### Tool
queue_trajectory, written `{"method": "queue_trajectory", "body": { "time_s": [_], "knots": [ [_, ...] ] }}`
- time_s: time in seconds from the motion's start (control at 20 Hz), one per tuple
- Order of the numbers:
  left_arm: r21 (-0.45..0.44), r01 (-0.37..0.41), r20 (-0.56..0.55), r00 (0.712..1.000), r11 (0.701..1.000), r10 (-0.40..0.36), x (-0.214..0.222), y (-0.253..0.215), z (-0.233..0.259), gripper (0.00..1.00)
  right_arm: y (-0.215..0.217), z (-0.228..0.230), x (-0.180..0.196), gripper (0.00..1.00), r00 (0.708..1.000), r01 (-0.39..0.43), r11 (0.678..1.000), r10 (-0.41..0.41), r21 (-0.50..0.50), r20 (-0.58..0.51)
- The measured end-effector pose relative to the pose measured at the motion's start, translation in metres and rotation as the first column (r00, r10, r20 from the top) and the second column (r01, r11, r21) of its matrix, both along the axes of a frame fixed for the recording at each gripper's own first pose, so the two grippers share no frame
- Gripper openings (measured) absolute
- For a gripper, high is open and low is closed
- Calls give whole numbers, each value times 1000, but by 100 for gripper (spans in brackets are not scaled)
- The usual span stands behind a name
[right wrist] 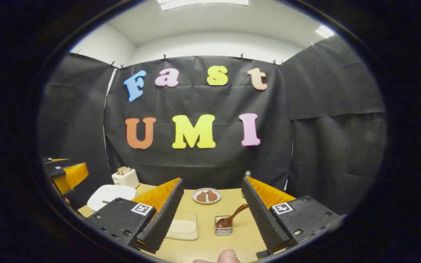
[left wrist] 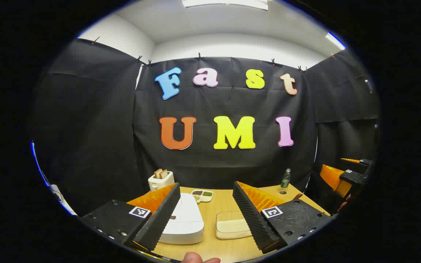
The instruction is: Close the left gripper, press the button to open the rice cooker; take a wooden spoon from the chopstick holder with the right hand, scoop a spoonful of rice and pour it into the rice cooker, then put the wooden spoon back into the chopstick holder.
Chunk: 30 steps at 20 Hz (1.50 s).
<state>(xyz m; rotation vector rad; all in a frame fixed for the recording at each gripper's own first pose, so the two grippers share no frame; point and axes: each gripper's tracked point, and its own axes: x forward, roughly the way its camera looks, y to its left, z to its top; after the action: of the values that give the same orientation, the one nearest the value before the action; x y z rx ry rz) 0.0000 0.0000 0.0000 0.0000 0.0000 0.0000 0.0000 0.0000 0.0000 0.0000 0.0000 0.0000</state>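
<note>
Both grippers are standing open, holding nothing. The left gripper (left wrist: 206,215) is hovering with the closed rice cooker (left wrist: 183,219) just ahead; the right gripper (right wrist: 212,213) is facing the wooden spoon (right wrist: 232,217) resting in the chopstick holder (right wrist: 224,229). Judged: opening step not begun; the left fingers must close first, then press the button.

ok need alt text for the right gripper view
An open hand-held gripper hovers over a wooden table, fingers spread around a wooden spoon standing in a small chopstick holder. A shallow beige container sits left, a plate behind.
</note>
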Motion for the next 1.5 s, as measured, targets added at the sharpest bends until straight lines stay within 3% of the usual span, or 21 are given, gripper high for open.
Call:
{"method": "queue_trajectory", "body": {
  "time_s": [1.0,1.5],
  "knots": [
    [-28,-77,-7,997,997,77,-5,39,-6,94,11,17,10,100,999,-38,999,39,-21,29],
    [-19,-132,-165,978,991,127,13,73,-54,94,-6,7,32,100,1000,-24,1000,23,-19,-11]
  ]
}}
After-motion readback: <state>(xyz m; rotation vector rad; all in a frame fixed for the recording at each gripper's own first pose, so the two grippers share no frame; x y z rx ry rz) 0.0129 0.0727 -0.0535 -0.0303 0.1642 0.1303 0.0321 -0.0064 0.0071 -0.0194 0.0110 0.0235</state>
